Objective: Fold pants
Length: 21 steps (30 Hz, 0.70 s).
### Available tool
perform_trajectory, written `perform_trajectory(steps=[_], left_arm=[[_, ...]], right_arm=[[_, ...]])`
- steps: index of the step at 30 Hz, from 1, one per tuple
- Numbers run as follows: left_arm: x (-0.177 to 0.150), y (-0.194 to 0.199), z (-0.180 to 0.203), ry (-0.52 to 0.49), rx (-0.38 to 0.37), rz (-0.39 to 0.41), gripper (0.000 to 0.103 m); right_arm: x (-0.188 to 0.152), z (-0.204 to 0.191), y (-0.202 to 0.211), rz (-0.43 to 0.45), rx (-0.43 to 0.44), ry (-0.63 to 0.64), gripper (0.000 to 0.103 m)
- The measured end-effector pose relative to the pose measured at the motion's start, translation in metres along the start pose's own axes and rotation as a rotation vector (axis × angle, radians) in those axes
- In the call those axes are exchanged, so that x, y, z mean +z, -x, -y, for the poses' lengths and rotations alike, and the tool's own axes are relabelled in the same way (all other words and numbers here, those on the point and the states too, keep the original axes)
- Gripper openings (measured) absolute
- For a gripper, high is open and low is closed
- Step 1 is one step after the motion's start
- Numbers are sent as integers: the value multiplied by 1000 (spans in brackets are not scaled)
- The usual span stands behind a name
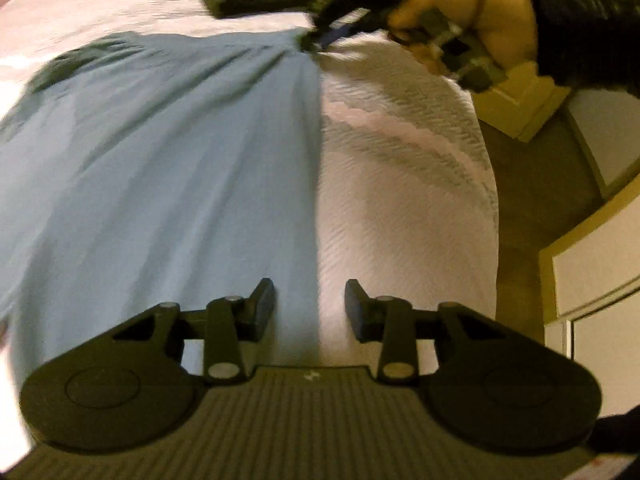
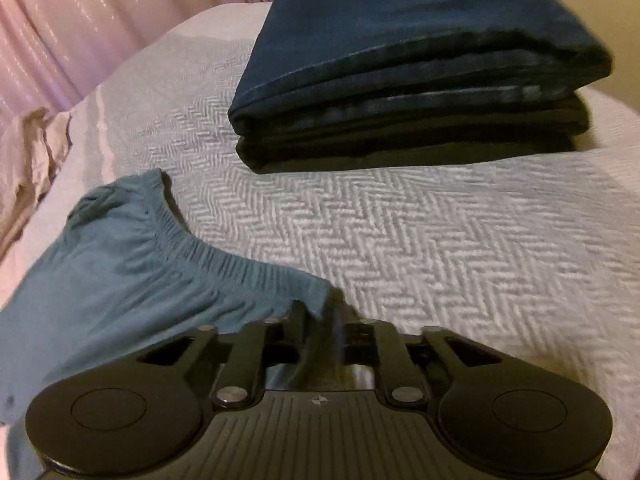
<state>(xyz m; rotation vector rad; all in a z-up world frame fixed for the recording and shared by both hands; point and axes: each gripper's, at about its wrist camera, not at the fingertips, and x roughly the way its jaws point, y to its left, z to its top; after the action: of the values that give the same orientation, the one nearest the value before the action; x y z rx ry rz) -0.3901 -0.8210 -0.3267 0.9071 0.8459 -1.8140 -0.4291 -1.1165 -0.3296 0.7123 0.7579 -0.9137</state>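
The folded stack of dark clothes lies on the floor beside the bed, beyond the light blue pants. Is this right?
Not quite. The folded stack of dark clothes lies on the bed's white herringbone cover, not on the floor. It is indeed beyond the light blue pants. The right wrist view shows this clearly.

A bed [image 2: 440,240] covered in a white herringbone-weave spread fills most of the room. Beyond its far edge hangs a pale pink curtain [image 2: 80,32], glossy in the warm, dim light. Beside the bed, brown carpet [image 1: 532,184] runs to white cabinet doors [image 1: 600,280] with yellowish trim.
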Motion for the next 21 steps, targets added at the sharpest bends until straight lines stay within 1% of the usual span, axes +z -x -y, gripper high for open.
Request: perform_trajectory(steps=[2, 4, 5, 7, 10, 12, 14, 17, 18, 21], left_arm=[[-17, 22, -7, 53, 43, 16, 32], [-37, 44, -17, 113, 93, 18, 33], [-50, 57, -23, 153, 123, 18, 34], [-78, 82, -34, 236, 185, 1, 35], [-126, 123, -52, 365, 260, -20, 39], [-160, 150, -59, 413, 309, -33, 43], [-199, 178, -66, 448, 364, -59, 45], [-262, 218, -76, 484, 411, -106, 46], [-281, 229, -81, 491, 415, -116, 46], [-339, 256, -90, 513, 384, -126, 47]], right_arm=[[-12, -14, 19, 32, -31, 42, 24], [-27, -36, 37, 42, -4, 74, 24], [-38, -48, 45, 34, 28, 92, 25], [-65, -78, 53, -9, 111, 139, 25], [-106, -120, 60, -99, 220, 167, 25], [-137, -148, 66, -146, 273, 197, 25], [-167, -176, 75, -193, 307, 230, 25], [-204, -214, 89, -237, 330, 251, 26], [-215, -226, 96, -246, 333, 256, 26], [-250, -260, 118, -247, 333, 256, 26]])
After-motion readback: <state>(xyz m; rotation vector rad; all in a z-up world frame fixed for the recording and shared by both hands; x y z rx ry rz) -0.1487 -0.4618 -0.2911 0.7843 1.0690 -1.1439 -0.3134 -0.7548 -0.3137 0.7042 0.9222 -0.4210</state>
